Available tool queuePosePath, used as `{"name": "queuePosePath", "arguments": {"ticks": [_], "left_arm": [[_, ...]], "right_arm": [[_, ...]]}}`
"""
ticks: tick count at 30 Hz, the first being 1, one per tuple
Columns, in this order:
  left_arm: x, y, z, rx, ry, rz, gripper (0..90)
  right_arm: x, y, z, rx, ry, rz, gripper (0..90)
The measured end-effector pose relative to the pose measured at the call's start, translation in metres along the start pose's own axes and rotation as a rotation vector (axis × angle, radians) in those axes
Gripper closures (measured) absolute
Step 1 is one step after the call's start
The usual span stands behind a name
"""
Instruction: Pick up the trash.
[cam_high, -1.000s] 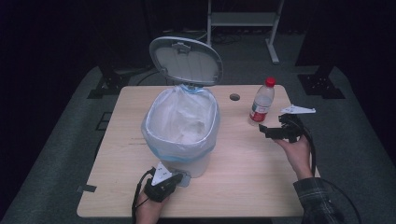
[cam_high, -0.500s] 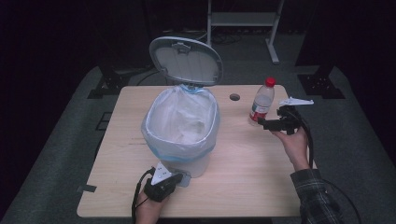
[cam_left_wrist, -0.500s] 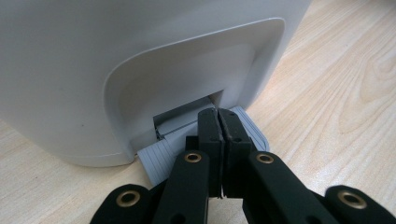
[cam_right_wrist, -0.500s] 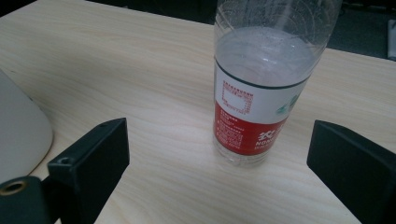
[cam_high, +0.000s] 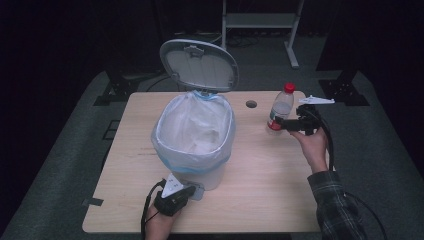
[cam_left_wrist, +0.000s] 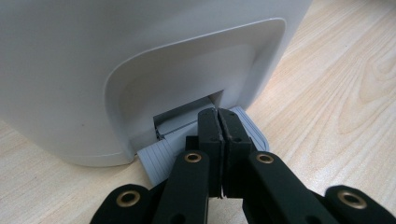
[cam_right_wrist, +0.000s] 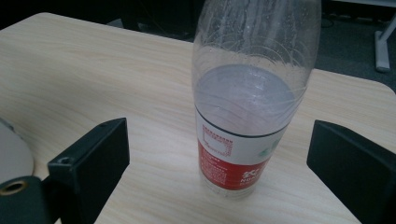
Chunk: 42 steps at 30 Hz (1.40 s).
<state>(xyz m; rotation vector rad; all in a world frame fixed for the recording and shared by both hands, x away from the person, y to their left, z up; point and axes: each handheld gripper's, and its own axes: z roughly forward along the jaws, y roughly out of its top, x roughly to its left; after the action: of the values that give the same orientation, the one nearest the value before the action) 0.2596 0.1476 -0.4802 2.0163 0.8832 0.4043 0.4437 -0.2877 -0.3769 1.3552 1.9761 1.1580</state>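
Light wooden table (cam_high: 260, 190) w/ white pedal bin (cam_high: 194, 134), lid up, white bag liner inside. Left gripper (cam_left_wrist: 218, 135), jaws pressed together, tips on grey ribbed pedal (cam_left_wrist: 161, 151) at bin's base. Right gripper (cam_right_wrist: 219, 158) spread wide; clear plastic bottle (cam_right_wrist: 250, 102) w/ red label upright between jaws, not touching either.

Both tools are matte black here: the left gripper (cam_left_wrist: 218, 140) shows flat linked bars pinned with brass-coloured rivets, its jaw faces thin and ribbed. The right gripper (cam_right_wrist: 219, 158) carries blocky square black pads and one brass rivet low down. From above, each wears a pale three-cornered plate, a black cable trails off, and a dark plaid sleeve (cam_high: 335, 205) covers the right forearm.
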Motion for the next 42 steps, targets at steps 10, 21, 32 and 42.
{"name": "queuePosePath", "arguments": {"ticks": [10,21,32,42], "left_arm": [[0.001,0.0,0.0,0.0,-0.004,-0.007,89.3],[0.001,0.0,0.0,0.0,-0.006,-0.01,89.3],[0.001,0.0,0.0,-0.001,-0.009,-0.014,89.3],[0.001,0.0,0.0,0.0,-0.009,-0.014,89.3]], "right_arm": [[-0.005,-0.005,0.023,-0.018,-0.008,0.016,4.7],[-0.014,-0.01,0.045,-0.039,-0.021,0.046,4.7],[-0.018,-0.017,0.061,-0.018,-0.012,0.042,4.7],[-0.021,-0.023,0.069,-0.038,-0.002,0.069,9.7]]}}
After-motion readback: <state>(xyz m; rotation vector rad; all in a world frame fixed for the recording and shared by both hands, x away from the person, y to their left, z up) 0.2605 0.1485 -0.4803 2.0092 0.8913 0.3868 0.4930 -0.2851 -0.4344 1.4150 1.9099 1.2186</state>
